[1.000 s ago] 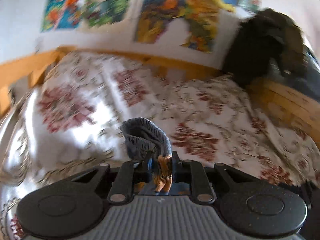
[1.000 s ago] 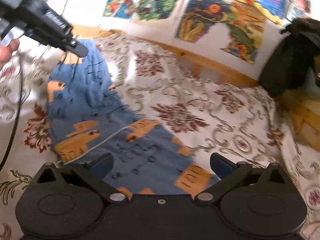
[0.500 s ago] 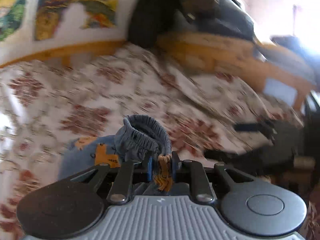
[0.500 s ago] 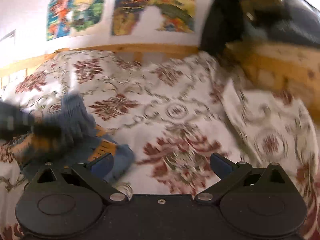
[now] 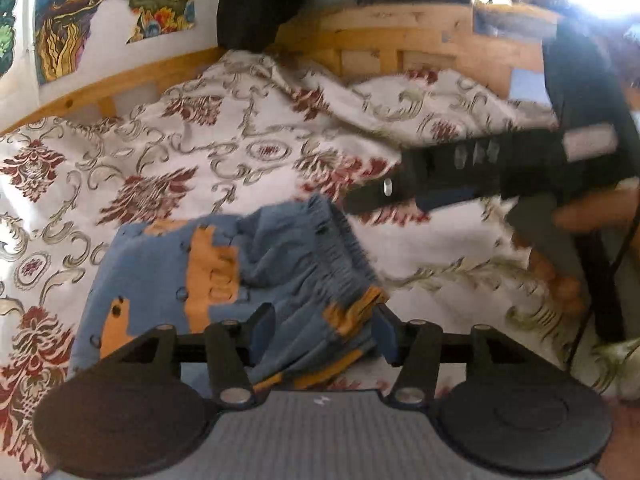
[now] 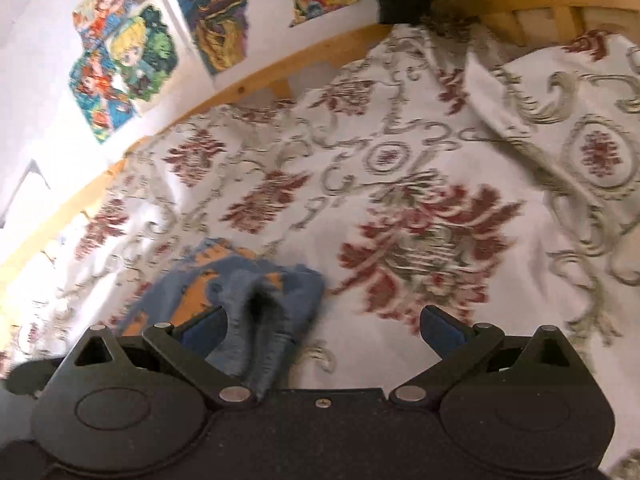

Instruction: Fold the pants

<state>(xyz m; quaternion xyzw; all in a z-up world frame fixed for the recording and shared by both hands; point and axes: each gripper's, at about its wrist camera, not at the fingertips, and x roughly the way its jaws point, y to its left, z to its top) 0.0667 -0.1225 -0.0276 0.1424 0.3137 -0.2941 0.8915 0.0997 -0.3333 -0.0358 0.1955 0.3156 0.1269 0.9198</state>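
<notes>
Currently, status at this frame:

Pants location: the pants (image 5: 224, 280) lay bunched on the bed (image 5: 248, 140), on its floral bedspread, just ahead of both tools. Blue knit with orange patches, gathered elastic waistband (image 5: 340, 240) on top and facing the right side.

Left gripper (image 5: 324, 332): jaws stood apart, cloth lying loose between them, nothing clamped. Orange-edged fold sat against the inner face of the right finger.

Right gripper (image 6: 324, 332): jaws wide apart, empty. The pants (image 6: 256, 292) sat low left in its view, a ridge of fabric beside its left finger (image 6: 204, 328); whether it touched was unclear through the blur. Seen from the left wrist, this tool (image 5: 460, 176) hovered over the bedspread just beyond the waistband.

Fold state: judged partly folded, a loose doubled heap with uneven edges, not flat yet.

Handling: looked light, soft, fully limp. Would sag and slide off itself if lifted by one point. Not fragile, not slippery; knit should grip well on the pads.

Where to grip: waistband corners, one per tool. The gathered elastic looked the thickest, firmest bite. Pinch through all layers, else the top layer peels away.

Risk: the bedspread was soft and wrinkled too, so a low pinch could catch it along with the pants.
</notes>
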